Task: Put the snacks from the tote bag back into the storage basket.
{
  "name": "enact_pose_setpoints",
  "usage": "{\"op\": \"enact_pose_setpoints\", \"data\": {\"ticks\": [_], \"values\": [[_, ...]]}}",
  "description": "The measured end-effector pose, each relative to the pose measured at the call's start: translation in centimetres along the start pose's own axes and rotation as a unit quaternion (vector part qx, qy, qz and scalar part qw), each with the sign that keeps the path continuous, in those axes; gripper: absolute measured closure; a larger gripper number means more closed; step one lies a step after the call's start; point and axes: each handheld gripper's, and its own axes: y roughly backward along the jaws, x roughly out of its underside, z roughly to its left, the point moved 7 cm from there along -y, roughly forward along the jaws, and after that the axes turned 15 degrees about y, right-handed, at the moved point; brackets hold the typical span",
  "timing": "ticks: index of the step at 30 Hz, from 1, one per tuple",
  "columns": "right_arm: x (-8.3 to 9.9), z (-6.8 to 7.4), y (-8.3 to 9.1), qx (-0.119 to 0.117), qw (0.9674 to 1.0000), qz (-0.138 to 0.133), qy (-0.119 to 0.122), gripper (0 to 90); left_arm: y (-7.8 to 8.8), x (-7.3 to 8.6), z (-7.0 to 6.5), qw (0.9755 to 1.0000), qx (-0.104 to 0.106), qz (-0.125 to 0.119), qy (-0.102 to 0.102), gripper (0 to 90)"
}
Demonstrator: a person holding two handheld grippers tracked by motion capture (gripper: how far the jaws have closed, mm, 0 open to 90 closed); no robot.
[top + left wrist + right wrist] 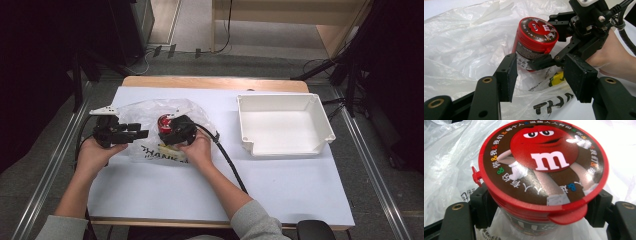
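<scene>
White worktop [200, 190], left edge: right gripper [170, 131] clamps the candy tub [164, 122] over the bag [145, 112] (left gripper [141, 133] gapes, empty), tray [327, 122] unfilled.

Both forearms come in from the lower edge of the high view, grey sleeves at the elbows, and angle inward toward each other. The left hand [95, 152] grips the left tool [142, 134] from behind, holding it level with its jaws pointing toward the other hand and standing wide apart, nothing pressed between the pads. The right hand [199, 150] cups the right tool [167, 131] from the near side; its jaws are clamped on both sides of a red canister [544, 167], the cable trailing back along the forearm.
</scene>
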Motion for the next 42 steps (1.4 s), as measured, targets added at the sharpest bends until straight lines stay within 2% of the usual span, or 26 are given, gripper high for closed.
{"op": "enact_pose_setpoints", "data": {"ticks": [8,11,14,22,29,42], "values": [[-0.9,0.2,1.2,-0.009,0.9999,-0.004,0.008,26.6,0.1,0.0,0.1,1.0000,-0.001,-0.002,0.001,45.9],[-1.2,0.3,1.7,-0.018,0.9998,0.005,-0.002,26.5,0.1,0.0,0.1,1.0000,-0.003,-0.001,0.002,45.9],[-1.5,0.5,2.4,-0.026,0.9996,0.006,0.010,26.5,0.1,0.1,0.2,1.0000,-0.002,0.000,0.000,45.9],[-2.4,0.9,4.4,-0.037,0.9991,0.003,0.019,26.5,0.0,0.1,0.2,1.0000,-0.002,0.002,0.004,45.8],[-2.5,1.3,5.4,-0.049,0.9983,0.013,0.031,26.6,0.0,0.1,0.2,1.0000,-0.002,0.001,0.001,45.8],[-2.4,1.5,7.8,-0.061,0.9975,0.007,0.036,26.6,-0.1,0.1,0.2,1.0000,-0.004,0.002,0.002,46.1]]}}
